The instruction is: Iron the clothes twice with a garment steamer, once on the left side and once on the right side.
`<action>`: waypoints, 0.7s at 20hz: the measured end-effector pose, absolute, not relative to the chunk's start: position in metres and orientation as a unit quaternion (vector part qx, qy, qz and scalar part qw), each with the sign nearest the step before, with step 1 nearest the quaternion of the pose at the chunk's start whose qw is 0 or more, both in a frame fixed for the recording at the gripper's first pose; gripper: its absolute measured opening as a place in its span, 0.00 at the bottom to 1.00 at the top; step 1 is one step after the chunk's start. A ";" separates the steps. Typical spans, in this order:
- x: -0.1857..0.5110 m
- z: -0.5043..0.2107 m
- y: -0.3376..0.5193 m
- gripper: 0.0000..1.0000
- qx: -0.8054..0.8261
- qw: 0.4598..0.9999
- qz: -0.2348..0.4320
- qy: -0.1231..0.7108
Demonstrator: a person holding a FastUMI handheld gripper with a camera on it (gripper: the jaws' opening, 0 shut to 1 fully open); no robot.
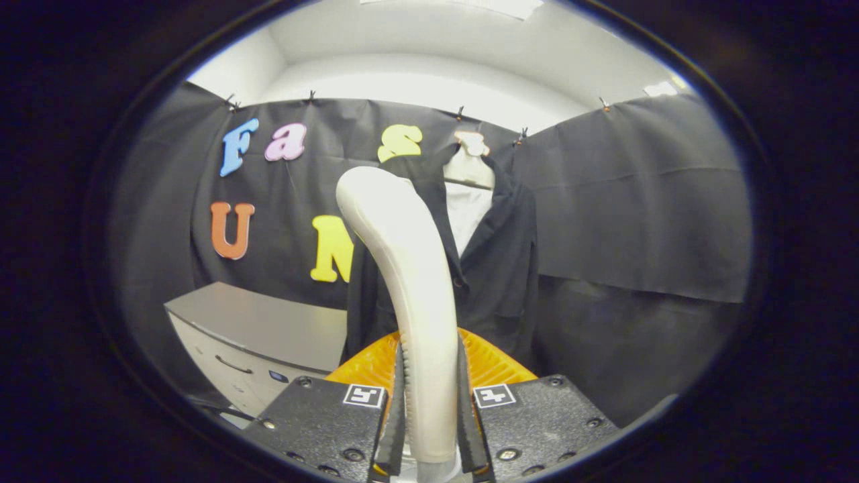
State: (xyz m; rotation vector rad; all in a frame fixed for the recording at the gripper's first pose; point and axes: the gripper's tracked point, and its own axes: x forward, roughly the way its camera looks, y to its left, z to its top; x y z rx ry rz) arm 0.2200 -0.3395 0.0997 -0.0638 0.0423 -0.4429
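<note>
While the gripper [429, 429] clenches the steamer [409, 282] by its handle, both fingers pressing its sides, the steamer rises upright between them. Beyond it a dark jacket [500, 268] hangs on the far wall. A cabinet [262, 335] stands to the left.

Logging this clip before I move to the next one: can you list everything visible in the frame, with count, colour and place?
garment steamer: one, white handle rising from an orange ribbed body, held between the fingers and standing up ahead of them.
jacket: one, black, hanging on the booth wall beyond the steamer, open at the front.
shirt: one, white, showing inside the jacket's open front.
hanger: one, pale, at the top of the jacket.
cabinet: one, grey top with white drawer fronts, left of the steamer against the wall.
gripper: one, both fingers pressed on the steamer's handle.
</note>
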 end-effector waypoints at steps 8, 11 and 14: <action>0.218 0.104 -0.338 0.35 -0.025 0.985 -0.170 0.003; 0.217 0.104 -0.339 0.35 -0.022 0.984 -0.175 0.007; 0.214 0.106 -0.338 0.35 -0.019 0.981 -0.191 0.006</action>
